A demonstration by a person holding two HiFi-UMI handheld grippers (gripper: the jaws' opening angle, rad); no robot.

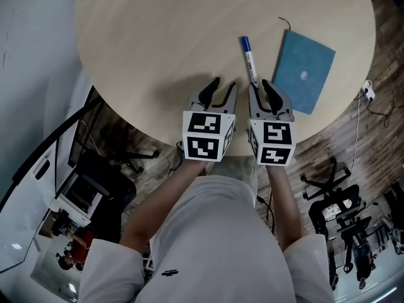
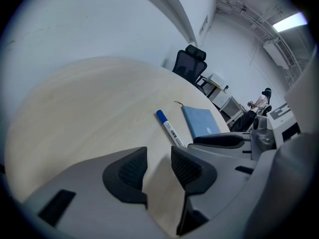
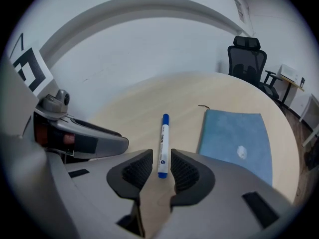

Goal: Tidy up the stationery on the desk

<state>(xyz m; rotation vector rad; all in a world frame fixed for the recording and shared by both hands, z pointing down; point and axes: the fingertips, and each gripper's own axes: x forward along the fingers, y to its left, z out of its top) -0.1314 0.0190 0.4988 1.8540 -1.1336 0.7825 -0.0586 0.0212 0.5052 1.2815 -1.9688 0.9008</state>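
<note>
**Pen lined up between the right jaws, not yet gripped**

Head view: the round desk (image 1: 158,30) is seen from above. The blue-capped marker pen (image 1: 249,59) lies near the desk's near edge, and the blue notebook (image 1: 306,71) lies just beside it, toward the right edge. The left gripper (image 1: 224,86) and the right gripper (image 1: 261,85) are held side by side over the near edge, both pitched steeply down and pointing away from the person.

Left gripper view: the pads are spread, and only bare desk is seen between them. The pen (image 2: 169,128) lies ahead and to the right, apart from this tool.

Right gripper view: the jaws are spread, with the pen's near end (image 3: 162,168) set between them. A small gap appears to be left on each side, so nothing is pinched. For a clean pick, the tool should probably be slid further along the barrel before closing, so that the pen is kept from tipping. The notebook (image 3: 237,138) should be left undisturbed.
</note>
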